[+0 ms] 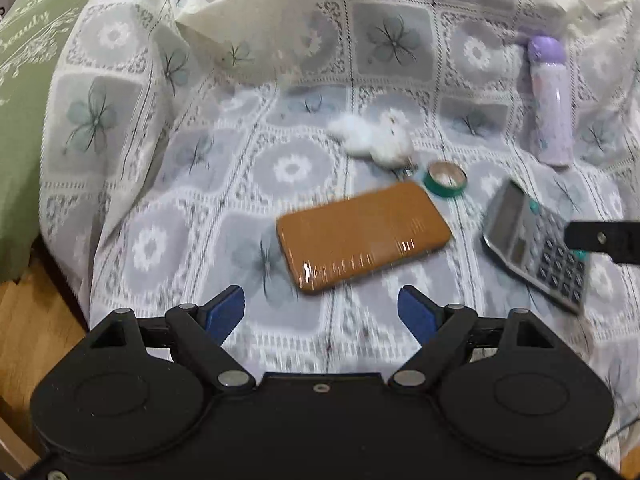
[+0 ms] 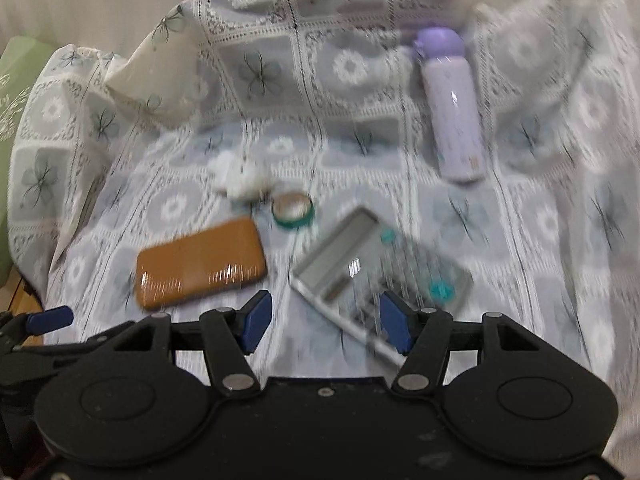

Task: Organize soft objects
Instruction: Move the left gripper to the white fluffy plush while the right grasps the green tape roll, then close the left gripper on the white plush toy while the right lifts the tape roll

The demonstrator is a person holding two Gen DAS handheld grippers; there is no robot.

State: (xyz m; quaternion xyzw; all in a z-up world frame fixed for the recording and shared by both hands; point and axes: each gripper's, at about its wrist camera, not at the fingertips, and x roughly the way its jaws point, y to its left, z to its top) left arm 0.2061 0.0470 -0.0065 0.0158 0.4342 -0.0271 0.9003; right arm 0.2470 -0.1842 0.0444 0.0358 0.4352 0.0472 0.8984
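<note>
One plush toy [image 1: 374, 136], one brown case [image 1: 362, 236], one tape roll [image 1: 445, 179], one calculator [image 1: 532, 246], one bottle [image 1: 550, 100]

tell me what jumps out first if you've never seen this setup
The brown case lies flat mid-cloth. Behind it sit a white fluffy toy and a green tape roll. A calculator lies to the right, and a purple bottle farther back.

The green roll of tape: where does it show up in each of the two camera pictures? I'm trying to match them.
Left wrist view: the green roll of tape lies right of centre, between the fluffy white toy and the calculator.
Right wrist view: the tape lies just left of centre, above the calculator.
Shared landmark: the brown case, below and left of the tape in both views.
</note>
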